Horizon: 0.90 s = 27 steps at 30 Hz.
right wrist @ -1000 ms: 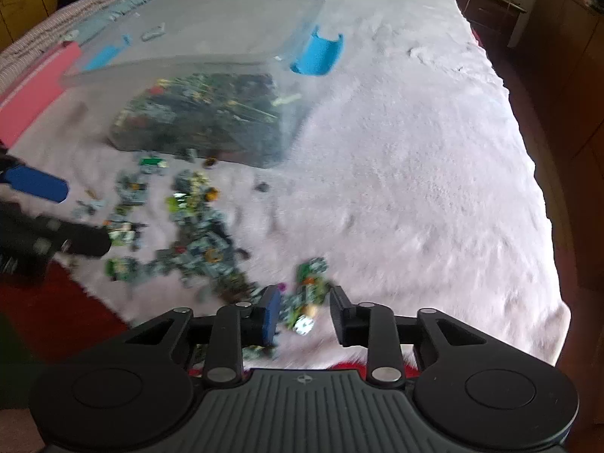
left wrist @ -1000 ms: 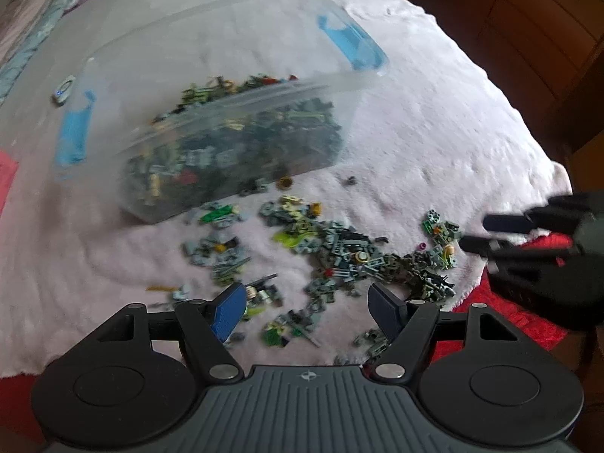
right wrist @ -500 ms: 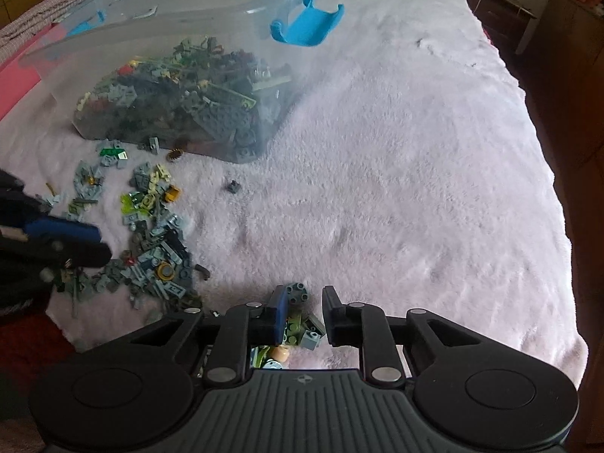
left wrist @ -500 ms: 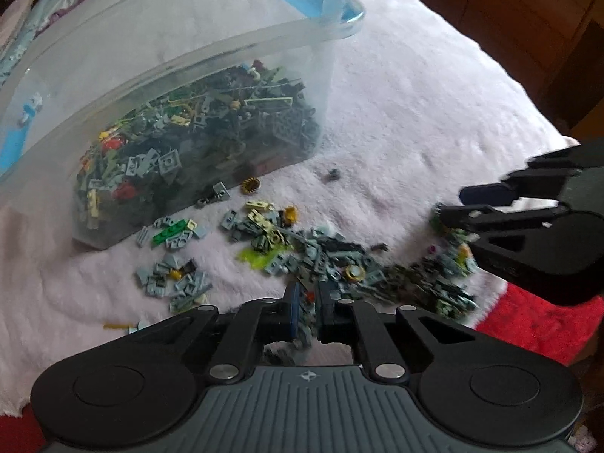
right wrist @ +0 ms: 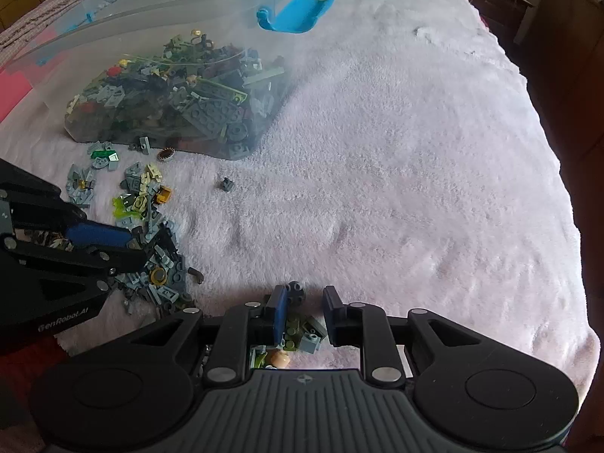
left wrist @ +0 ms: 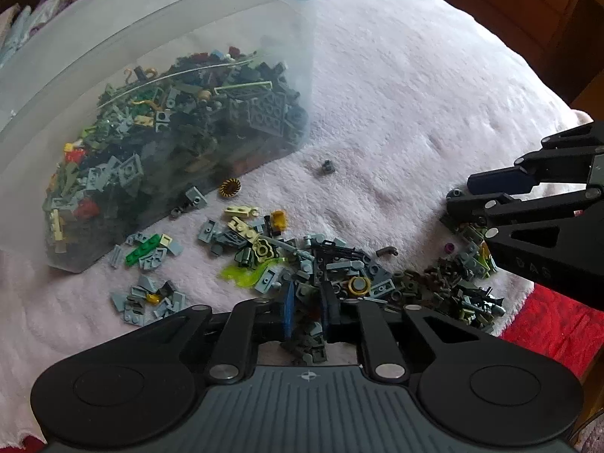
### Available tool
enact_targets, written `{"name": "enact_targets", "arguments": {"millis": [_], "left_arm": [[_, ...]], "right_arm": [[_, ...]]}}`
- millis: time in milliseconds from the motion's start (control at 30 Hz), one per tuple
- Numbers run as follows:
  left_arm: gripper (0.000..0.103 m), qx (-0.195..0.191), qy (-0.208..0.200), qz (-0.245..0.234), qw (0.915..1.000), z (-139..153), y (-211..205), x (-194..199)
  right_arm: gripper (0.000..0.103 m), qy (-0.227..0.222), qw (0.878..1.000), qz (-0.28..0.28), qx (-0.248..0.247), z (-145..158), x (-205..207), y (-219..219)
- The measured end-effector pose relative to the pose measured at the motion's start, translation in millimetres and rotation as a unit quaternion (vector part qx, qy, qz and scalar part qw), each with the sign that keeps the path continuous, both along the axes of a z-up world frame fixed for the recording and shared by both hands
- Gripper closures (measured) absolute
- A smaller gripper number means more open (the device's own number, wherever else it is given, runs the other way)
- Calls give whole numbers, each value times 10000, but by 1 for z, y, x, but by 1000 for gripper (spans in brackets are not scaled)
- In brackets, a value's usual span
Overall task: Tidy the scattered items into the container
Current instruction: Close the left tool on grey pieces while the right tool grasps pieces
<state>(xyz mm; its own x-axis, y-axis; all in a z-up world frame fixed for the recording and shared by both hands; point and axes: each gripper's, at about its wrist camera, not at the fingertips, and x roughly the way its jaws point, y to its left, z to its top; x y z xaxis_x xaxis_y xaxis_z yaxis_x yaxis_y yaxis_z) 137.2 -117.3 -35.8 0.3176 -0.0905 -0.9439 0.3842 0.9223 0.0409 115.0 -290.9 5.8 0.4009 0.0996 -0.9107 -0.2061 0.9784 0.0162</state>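
Grey and olive bricks are what both my grippers are buried in right now, strewn over the fluffy pale blanket. My left gripper points steeply down into the thickest part of the heap; its jaws are easing apart a touch after pinching in, but a small clump of grey pieces sits wedged between the blue pads, so I'd call that a grip. My right gripper is at the far right end of the spill, jaws nearly together around a little bunch of greenish and grey bits, though I can't quite tell how hard the pads press on them.

What matters for the next move: the clear plastic tub lies ahead of both grippers and off to the left. It's just past the scattered stuff for my left hand, while my right hand has the whole heap and the other gripper between it and the tub. The tub's long side runs across in front of me, with a blue latch at its right end. So the left load has the shorter trip, I reckon: lift, go forward over the near wall, drop
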Motion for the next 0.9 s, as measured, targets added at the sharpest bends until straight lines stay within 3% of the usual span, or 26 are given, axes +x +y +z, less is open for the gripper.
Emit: {"name": "enact_targets", "arguments": {"millis": [533,600,633,900], "left_arm": [[88,-354,-25,296,9989,27,9,-12],[88,-378,-35,330,9987,29,10,-12],[88,-389,-43,348,9986,30,10,-13],[88,-454,-155,413,9980,42,14,-12]], "right_arm": [[80,-22,9999,121,-76,-3,3,3],[81,36,9999,128,-101,-6,4,5],[87,40,9998,127,-111,-7,4,5],[87,-34,10000,77,-23,7,-2,6]]}}
